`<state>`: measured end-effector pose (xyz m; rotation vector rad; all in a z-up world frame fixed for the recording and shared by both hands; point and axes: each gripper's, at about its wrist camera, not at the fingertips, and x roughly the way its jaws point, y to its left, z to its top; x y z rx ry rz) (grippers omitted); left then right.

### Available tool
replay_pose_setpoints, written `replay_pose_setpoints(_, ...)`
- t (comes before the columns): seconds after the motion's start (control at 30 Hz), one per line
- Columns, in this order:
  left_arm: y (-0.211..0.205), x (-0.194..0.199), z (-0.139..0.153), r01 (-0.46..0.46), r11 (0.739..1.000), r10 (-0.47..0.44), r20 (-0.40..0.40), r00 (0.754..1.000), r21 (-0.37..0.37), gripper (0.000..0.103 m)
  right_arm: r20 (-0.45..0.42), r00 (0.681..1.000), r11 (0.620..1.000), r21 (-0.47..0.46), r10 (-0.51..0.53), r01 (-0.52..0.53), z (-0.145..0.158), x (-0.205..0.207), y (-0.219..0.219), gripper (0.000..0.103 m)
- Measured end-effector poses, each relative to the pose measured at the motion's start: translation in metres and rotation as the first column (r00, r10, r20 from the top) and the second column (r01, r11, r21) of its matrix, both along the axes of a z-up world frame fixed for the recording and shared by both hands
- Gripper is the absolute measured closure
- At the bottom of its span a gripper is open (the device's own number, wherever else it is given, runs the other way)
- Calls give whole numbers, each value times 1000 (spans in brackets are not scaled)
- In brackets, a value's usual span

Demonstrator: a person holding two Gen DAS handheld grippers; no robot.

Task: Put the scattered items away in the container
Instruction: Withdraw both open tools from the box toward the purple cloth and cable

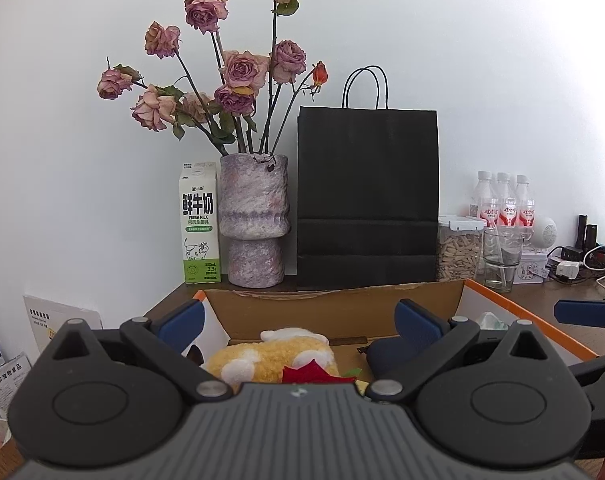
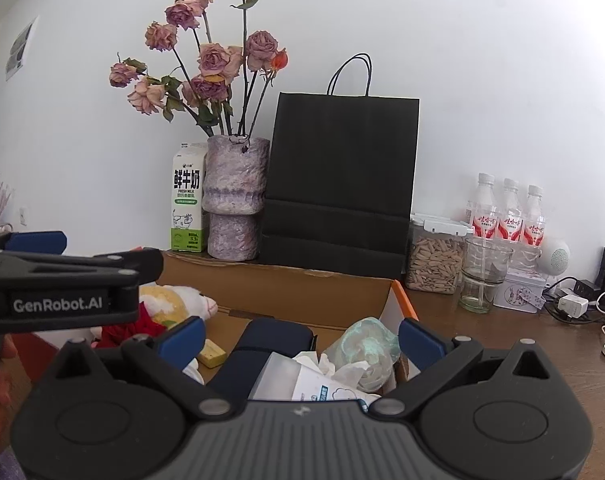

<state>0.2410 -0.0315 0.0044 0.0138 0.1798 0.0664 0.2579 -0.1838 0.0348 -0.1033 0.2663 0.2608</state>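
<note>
An open cardboard box [image 1: 334,308] with an orange rim sits on the wooden table just in front of me. Inside lie a yellow-and-white plush toy [image 1: 278,354], a red felt piece [image 1: 310,372] and a navy pouch [image 1: 382,354]. My left gripper [image 1: 298,322] hangs open over the plush with nothing between its pads. My right gripper [image 2: 300,340] is open too, above the box [image 2: 302,280], over the navy pouch [image 2: 270,344], a tissue pack [image 2: 322,384], a crumpled teal-white wrapper [image 2: 366,344] and a yellow block [image 2: 212,354].
Behind the box stand a milk carton [image 1: 200,224], a stone vase of dried roses [image 1: 254,220] and a black paper bag [image 1: 366,200]. To the right are a seed jar [image 2: 434,260], a glass [image 2: 484,276], three bottles [image 2: 510,216], a tin and cables.
</note>
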Motion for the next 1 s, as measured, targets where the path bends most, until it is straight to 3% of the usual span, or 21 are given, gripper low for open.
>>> replay_pose_setpoints(0.67,3,-18,2,35,999,-35,32,999,-4,0,21,999,999,-36,31,-30,-3,-23,3,0)
replay_pose_setpoints(1.0,14,-43,-5,79,997,-79,-7,997,9,0,-30,999,997,-61,42,-43,-10,-43,-5,0)
